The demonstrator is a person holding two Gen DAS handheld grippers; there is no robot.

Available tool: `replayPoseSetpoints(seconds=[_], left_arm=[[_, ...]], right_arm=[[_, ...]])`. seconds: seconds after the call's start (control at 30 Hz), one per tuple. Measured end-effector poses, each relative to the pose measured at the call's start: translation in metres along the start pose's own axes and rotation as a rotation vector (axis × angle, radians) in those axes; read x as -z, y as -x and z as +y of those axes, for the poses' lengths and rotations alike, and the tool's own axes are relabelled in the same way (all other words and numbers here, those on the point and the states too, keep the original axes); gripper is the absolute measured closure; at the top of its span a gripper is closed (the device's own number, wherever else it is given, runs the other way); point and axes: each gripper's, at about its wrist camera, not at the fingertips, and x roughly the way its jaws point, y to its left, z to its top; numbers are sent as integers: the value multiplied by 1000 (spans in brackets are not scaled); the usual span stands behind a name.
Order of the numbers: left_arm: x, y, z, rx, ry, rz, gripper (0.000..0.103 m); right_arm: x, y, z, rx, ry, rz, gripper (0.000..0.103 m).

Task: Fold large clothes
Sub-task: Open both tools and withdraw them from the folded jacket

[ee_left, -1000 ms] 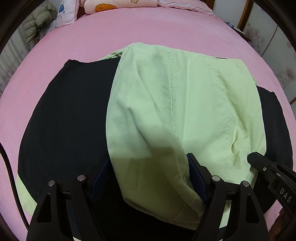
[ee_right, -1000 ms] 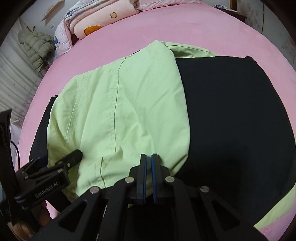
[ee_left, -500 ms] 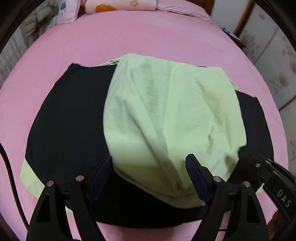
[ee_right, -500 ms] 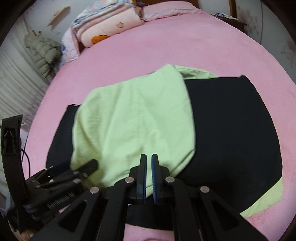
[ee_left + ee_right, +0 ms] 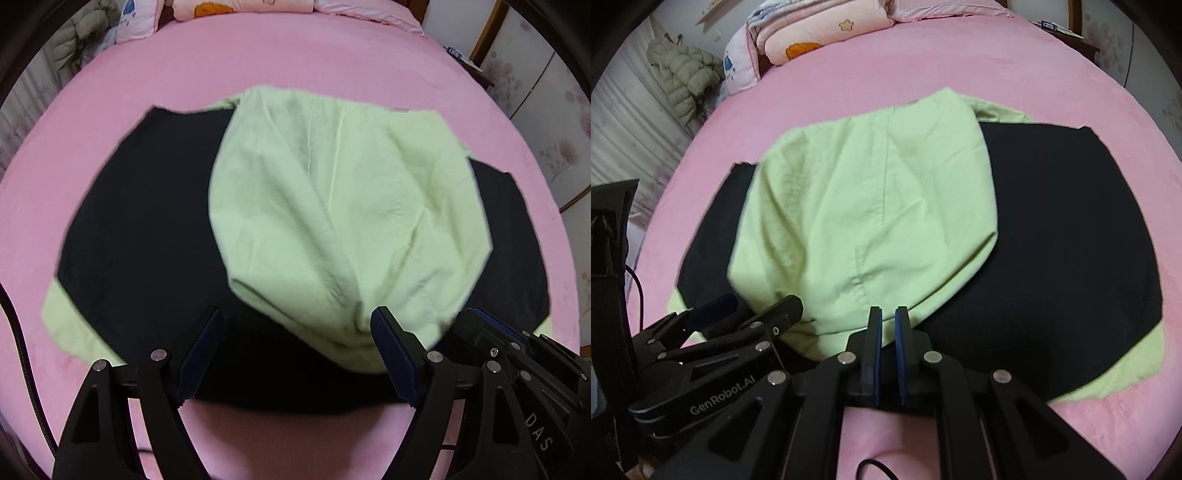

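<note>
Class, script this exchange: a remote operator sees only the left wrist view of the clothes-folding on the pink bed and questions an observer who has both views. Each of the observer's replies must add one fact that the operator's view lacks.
Operator: I see the right gripper only from the side. How do its jaws stand?
Observer: The right gripper has its jaws almost together. The green flap runs up to them, but I cannot confirm a pinch.
Operator: What lies past it, at the near right?
Observer: A broad green corner sticks out from under the black layer.
Operator: Anything loose nearby?
Observer: A black cable loops over the pink sheet below that gripper.
</note>
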Motion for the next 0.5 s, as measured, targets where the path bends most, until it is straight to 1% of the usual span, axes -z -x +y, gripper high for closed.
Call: replayPoseSetpoints(seconds=[0.1, 0.17, 0.23, 0.27, 0.37, 0.43, 0.5], left_arm=[[3, 38, -10, 11, -5, -35, 22], [10, 74, -14, 24, 3, -58, 22], [14, 109, -11, 38, 11, -73, 22], [25, 124, -7, 42, 12, -78, 22], [33, 171, -6, 65, 20, -94, 22], [37, 196, -9, 81, 15, -101, 22], [43, 219, -10, 81, -3, -116, 22]], right_arm=[[0, 30, 4, -23, 0, -18, 96], [2, 58, 9, -41, 10, -36, 96], [1, 83, 14, -58, 19, -50, 96], [2, 97, 16, -69, 23, -59, 96], [2, 136, 27, -88, 36, -87, 96], [6, 164, 34, -93, 49, -112, 96], [10, 185, 38, -92, 48, -130, 96]])
